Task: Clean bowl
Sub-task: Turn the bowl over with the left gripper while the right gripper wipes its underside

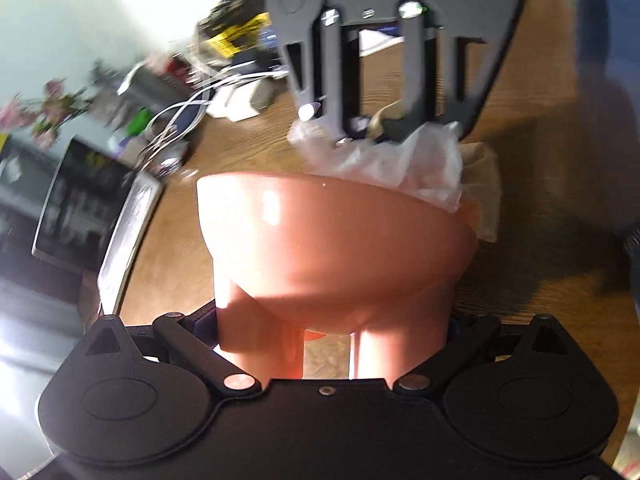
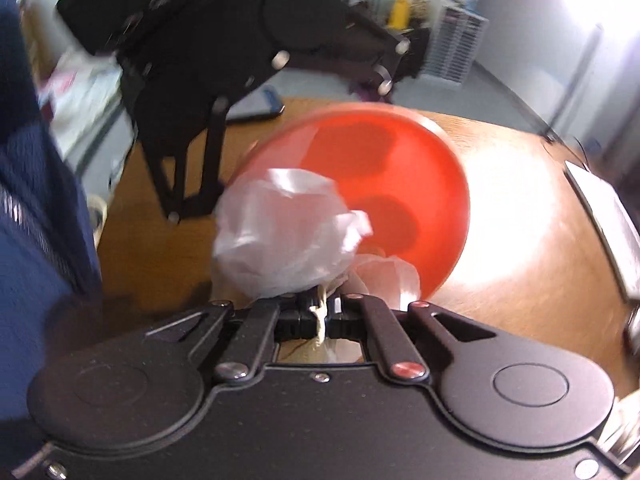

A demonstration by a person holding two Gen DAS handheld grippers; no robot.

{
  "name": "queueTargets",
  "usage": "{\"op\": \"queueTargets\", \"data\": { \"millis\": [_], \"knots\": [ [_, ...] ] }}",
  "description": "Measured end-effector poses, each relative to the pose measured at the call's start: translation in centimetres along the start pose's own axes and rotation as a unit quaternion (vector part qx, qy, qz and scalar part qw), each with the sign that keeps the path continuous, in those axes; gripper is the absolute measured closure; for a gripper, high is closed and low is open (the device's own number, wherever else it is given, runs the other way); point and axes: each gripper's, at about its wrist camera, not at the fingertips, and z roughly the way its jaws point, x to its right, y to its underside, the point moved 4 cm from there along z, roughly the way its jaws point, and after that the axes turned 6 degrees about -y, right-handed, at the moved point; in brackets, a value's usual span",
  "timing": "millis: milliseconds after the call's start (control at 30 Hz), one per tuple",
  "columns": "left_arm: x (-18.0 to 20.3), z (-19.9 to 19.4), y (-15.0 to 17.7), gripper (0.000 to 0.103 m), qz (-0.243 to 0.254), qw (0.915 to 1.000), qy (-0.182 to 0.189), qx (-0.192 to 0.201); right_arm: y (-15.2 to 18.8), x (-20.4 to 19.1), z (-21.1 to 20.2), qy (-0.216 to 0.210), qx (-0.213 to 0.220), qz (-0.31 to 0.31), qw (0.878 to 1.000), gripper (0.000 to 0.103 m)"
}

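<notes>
An orange-pink bowl (image 1: 332, 240) is held tilted above the wooden table, its underside facing the left wrist camera. My left gripper (image 1: 332, 328) is shut on the bowl, one pink finger (image 1: 260, 340) on each side of its base. In the right wrist view the bowl's open inside (image 2: 384, 176) faces the camera, with dark finger shadows showing through it. My right gripper (image 2: 320, 304) is shut on a crumpled white tissue (image 2: 280, 232). The tissue (image 1: 404, 168) lies against the bowl's rim and inner wall. From the left wrist view, the right gripper (image 1: 368, 132) reaches down from above.
On the wooden table (image 1: 248, 148) stand an open laptop (image 1: 80, 208), a tangle of white cables (image 1: 180, 120) and blurred clutter at the back. A brownish sheet (image 1: 486, 200) lies behind the bowl. A dark flat device (image 2: 260, 110) and a person's blue sleeve (image 2: 32, 200) are also visible.
</notes>
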Motion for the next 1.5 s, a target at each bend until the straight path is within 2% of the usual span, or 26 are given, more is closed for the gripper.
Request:
{"op": "queueTargets", "data": {
  "millis": [100, 200, 300, 467, 600, 767, 1067, 1167, 1267, 1433, 1500],
  "knots": [
    [0.2, 0.4, 0.1, 0.006, 0.015, 0.9997, 0.017, -0.001, 0.5, 0.0, -0.6, -0.002, 0.033, 0.045, 0.998, 0.100],
    [-0.2, 1.0, 0.1, 0.006, 0.024, 0.9990, 0.036, -0.003, 0.7, -0.5, -0.7, -0.003, 0.035, 0.049, 0.998, 0.100],
    [-0.7, 1.6, 0.0, 0.006, 0.024, 0.9984, 0.051, -0.006, 0.2, -0.3, -1.1, -0.018, 0.060, 0.068, 0.996, 0.100],
    [-1.7, 2.0, 0.0, 0.006, 0.010, 0.9974, 0.071, -0.013, -3.3, 0.7, 0.4, -0.024, 0.138, 0.133, 0.981, 0.100],
    [-2.0, 2.0, 0.2, 0.006, 0.009, 0.9967, 0.080, -0.011, -2.2, 1.2, 0.1, -0.005, 0.161, 0.169, 0.972, 0.100],
    [-2.1, 1.6, 0.4, 0.006, 0.007, 0.9961, 0.087, -0.008, -0.4, 1.8, -0.3, 0.008, 0.157, 0.194, 0.968, 0.100],
    [-2.1, 1.4, 0.3, 0.006, -0.004, 0.9959, 0.090, -0.003, -0.9, 4.0, 1.6, 0.044, 0.119, 0.182, 0.975, 0.100],
    [-2.4, 1.8, 0.0, 0.006, -0.012, 0.9951, 0.098, -0.006, -1.3, 4.3, 3.8, 0.032, 0.075, 0.169, 0.982, 0.100],
    [-2.4, 1.9, -0.3, 0.006, 0.003, 0.9948, 0.102, -0.008, -0.9, 2.9, 4.0, 0.010, 0.064, 0.163, 0.984, 0.100],
    [-2.8, 2.4, -0.3, 0.006, 0.000, 0.9928, 0.118, -0.021, -0.3, 0.5, 4.3, -0.027, 0.048, 0.155, 0.986, 0.100],
    [-2.7, 2.4, -0.3, 0.006, 0.006, 0.9922, 0.122, -0.023, -0.3, 0.2, 3.8, -0.041, 0.065, 0.172, 0.982, 0.100]
  ]
}}
